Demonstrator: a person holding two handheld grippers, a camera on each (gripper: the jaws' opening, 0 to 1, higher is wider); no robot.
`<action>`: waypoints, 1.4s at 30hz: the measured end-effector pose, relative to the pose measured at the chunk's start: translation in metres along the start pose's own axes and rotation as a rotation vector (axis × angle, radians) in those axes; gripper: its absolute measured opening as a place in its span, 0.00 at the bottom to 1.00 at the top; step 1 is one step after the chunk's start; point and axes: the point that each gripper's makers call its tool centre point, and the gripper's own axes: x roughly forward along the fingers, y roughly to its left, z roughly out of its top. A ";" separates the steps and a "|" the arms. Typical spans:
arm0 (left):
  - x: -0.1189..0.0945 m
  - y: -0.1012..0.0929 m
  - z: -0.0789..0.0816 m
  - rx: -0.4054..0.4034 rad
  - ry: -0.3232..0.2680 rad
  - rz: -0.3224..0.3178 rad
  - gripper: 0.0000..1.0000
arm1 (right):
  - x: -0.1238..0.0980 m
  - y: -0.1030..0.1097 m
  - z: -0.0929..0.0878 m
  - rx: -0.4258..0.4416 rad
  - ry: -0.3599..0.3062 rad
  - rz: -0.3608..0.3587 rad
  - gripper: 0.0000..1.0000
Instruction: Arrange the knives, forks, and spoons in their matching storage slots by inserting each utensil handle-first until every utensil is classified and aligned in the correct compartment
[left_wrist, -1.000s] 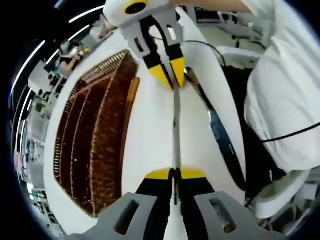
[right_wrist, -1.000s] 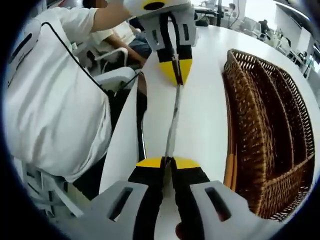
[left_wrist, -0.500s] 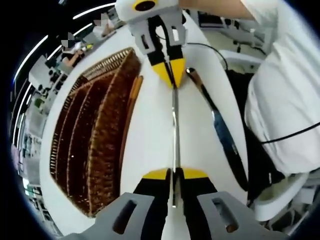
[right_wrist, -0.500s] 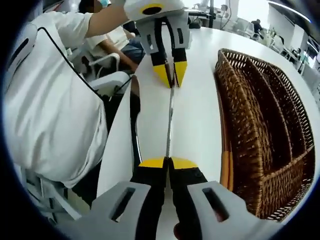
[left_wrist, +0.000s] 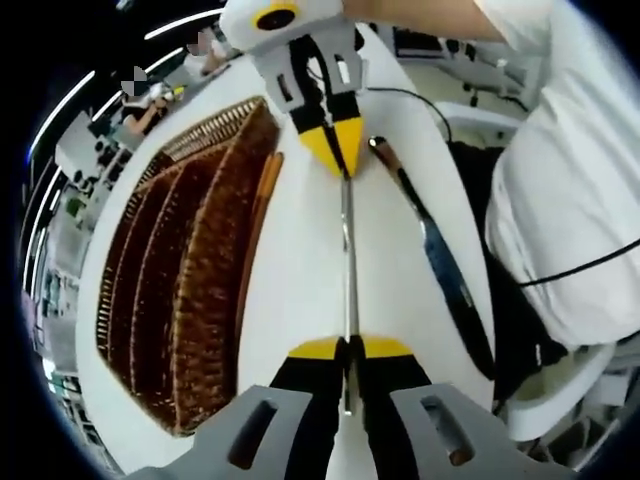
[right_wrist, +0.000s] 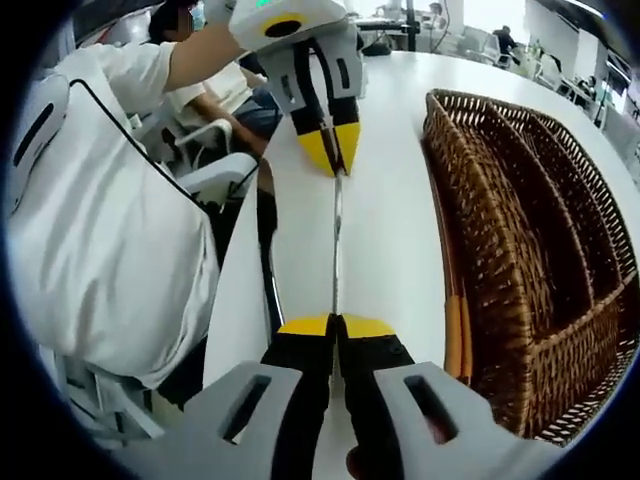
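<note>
A thin metal utensil (left_wrist: 347, 250) lies edge-on between both grippers, over the white table (left_wrist: 300, 280); I cannot tell its type. My left gripper (left_wrist: 348, 347) is shut on its near end. My right gripper (left_wrist: 338, 158) is shut on its far end. In the right gripper view the same utensil (right_wrist: 336, 240) runs from my right gripper (right_wrist: 336, 326) to my left gripper (right_wrist: 330, 158). The wicker basket (right_wrist: 530, 250) with long compartments stands beside it, also the basket (left_wrist: 190, 280). A dark-handled knife (left_wrist: 440, 260) lies on the other side, near the table edge.
An orange-handled utensil (left_wrist: 262, 215) lies along the basket's near wall, the same orange handle (right_wrist: 455, 330) in the right gripper view. A person in a white shirt (right_wrist: 110, 230) sits close to the table edge by the knife (right_wrist: 267, 240). White chairs stand behind.
Both grippers still hold the utensil by its ends. The views have shifted a little, and the basket now sits slightly nearer in the right gripper view.
</note>
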 end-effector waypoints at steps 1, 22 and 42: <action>0.000 0.000 0.000 0.000 0.000 -0.001 0.04 | 0.000 0.000 0.000 0.003 0.001 0.000 0.02; -0.029 0.023 0.001 0.014 -0.002 0.018 0.04 | -0.022 -0.014 0.029 -0.011 -0.010 -0.038 0.01; -0.052 0.082 0.005 0.051 0.021 0.111 0.03 | -0.051 -0.060 0.056 -0.060 -0.011 -0.151 0.01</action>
